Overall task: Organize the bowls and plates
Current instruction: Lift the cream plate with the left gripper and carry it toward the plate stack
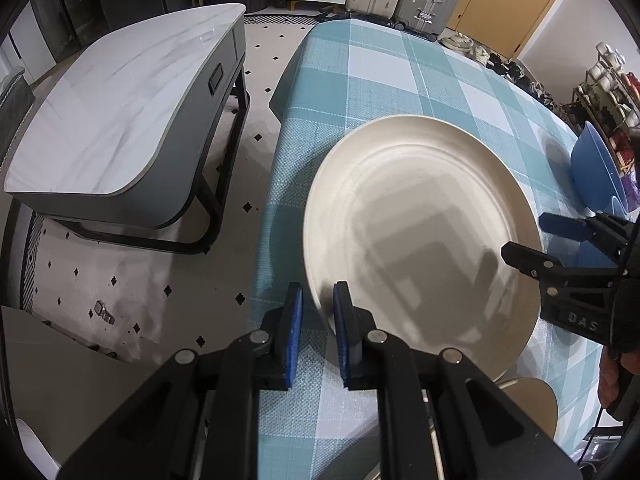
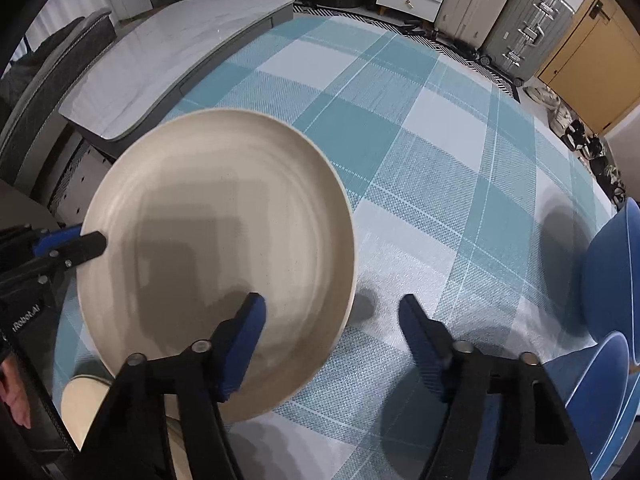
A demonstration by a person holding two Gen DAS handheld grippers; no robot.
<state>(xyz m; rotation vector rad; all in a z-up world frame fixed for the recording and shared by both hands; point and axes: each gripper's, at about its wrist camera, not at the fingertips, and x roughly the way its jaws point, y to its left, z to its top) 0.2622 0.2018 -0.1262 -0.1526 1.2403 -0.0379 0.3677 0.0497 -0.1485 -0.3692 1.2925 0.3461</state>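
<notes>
Left gripper (image 1: 318, 300) pinches cream plate (image 1: 420, 216) rim; right gripper (image 2: 332, 312) half-open, straddling opposite rim.

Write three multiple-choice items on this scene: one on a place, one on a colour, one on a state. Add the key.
1. In the right wrist view, where are the blue bowls relative to the cream plate?
A. To its right, at the cloth's edge
B. Stacked on top of it
C. On the grey side table

2. What colour is the tablecloth?
A. Red stripes
B. Teal and white check
C. Plain black

3. How is the left tool set?
A. Wide open over bare cloth
B. Shut on the cream plate's rim
C. Shut on a blue bowl

Key:
1. A, as the bowls sit at the right edge of that view, apart from the plate.
2. B, as teal and pale squares cover the table.
3. B, as its blue pads pinch the plate's rim.
</notes>
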